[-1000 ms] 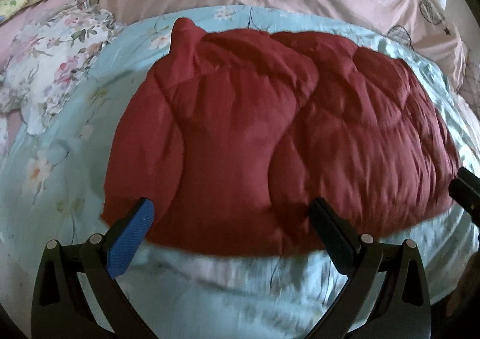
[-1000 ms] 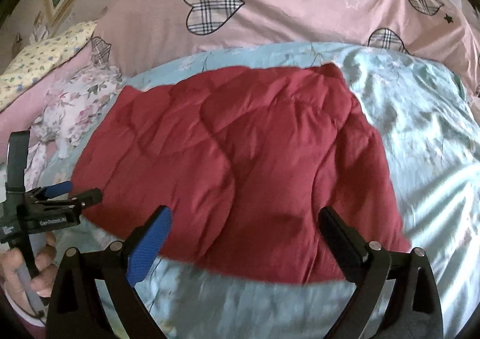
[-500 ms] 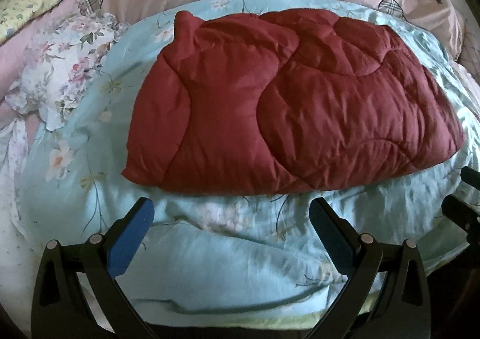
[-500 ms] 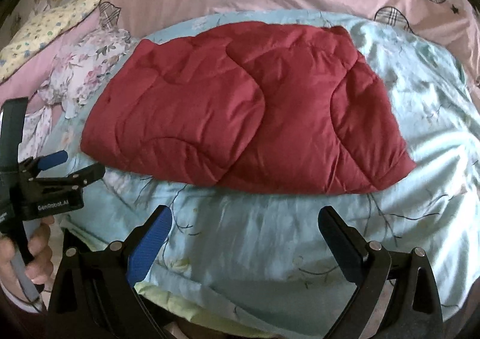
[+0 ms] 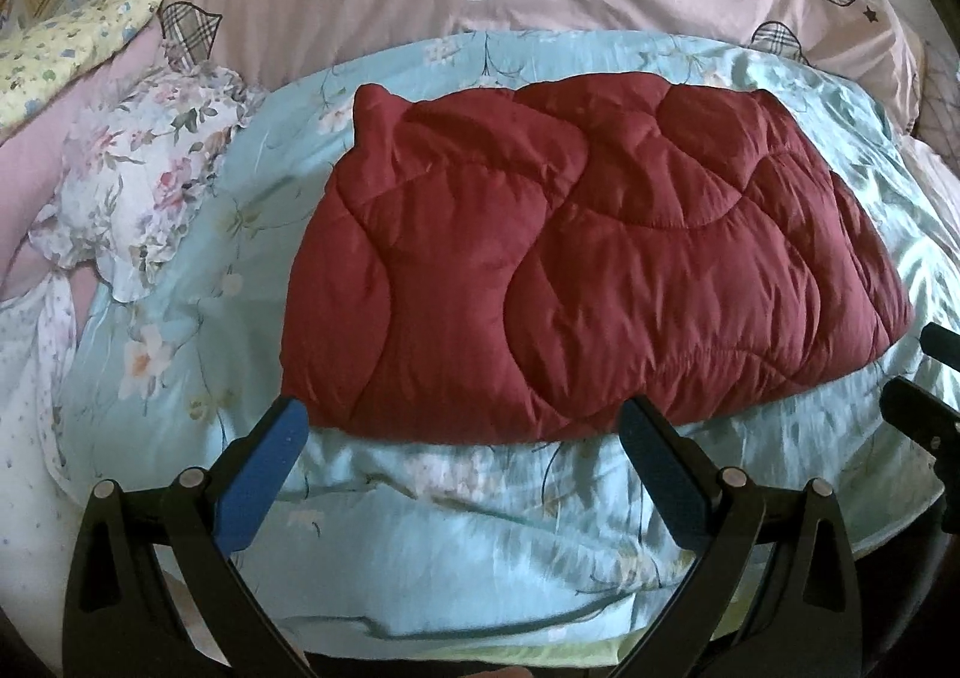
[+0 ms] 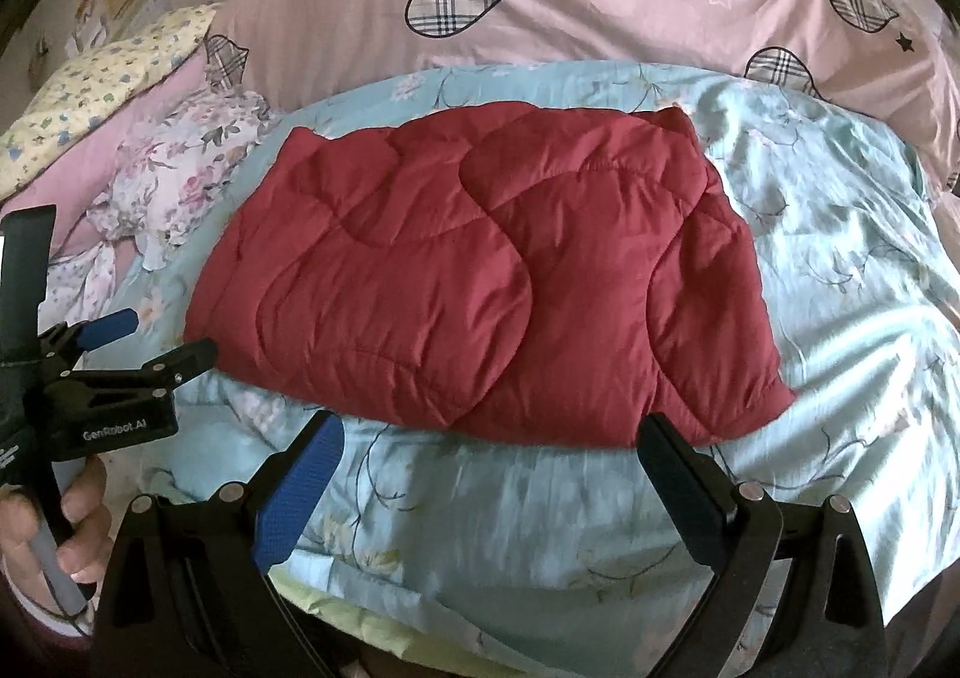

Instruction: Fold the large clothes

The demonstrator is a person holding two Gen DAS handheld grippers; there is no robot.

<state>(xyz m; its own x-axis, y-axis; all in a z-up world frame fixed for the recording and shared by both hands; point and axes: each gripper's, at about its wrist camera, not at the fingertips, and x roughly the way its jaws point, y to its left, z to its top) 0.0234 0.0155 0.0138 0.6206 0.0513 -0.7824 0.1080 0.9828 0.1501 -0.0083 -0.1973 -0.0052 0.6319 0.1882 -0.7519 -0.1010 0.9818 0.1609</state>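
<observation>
A dark red quilted garment (image 5: 594, 270) lies folded flat on a light blue floral bedsheet (image 5: 456, 504); it also shows in the right wrist view (image 6: 480, 282). My left gripper (image 5: 462, 426) is open and empty, just short of the garment's near edge. My right gripper (image 6: 492, 444) is open and empty, at the near edge toward the garment's right end. The left gripper also shows at the left edge of the right wrist view (image 6: 150, 342), held by a hand. Part of the right gripper shows at the right edge of the left wrist view (image 5: 924, 378).
A pink quilt with plaid hearts (image 6: 570, 18) is piled behind the garment. A white floral cloth (image 5: 138, 186) and a yellow patterned pillow (image 5: 66, 48) lie at the left. The bed's near edge (image 6: 372, 630) runs under the grippers.
Both grippers first pulled back from the garment, then came a little closer to its near edge. Both stayed open and empty. The garment has not moved.
</observation>
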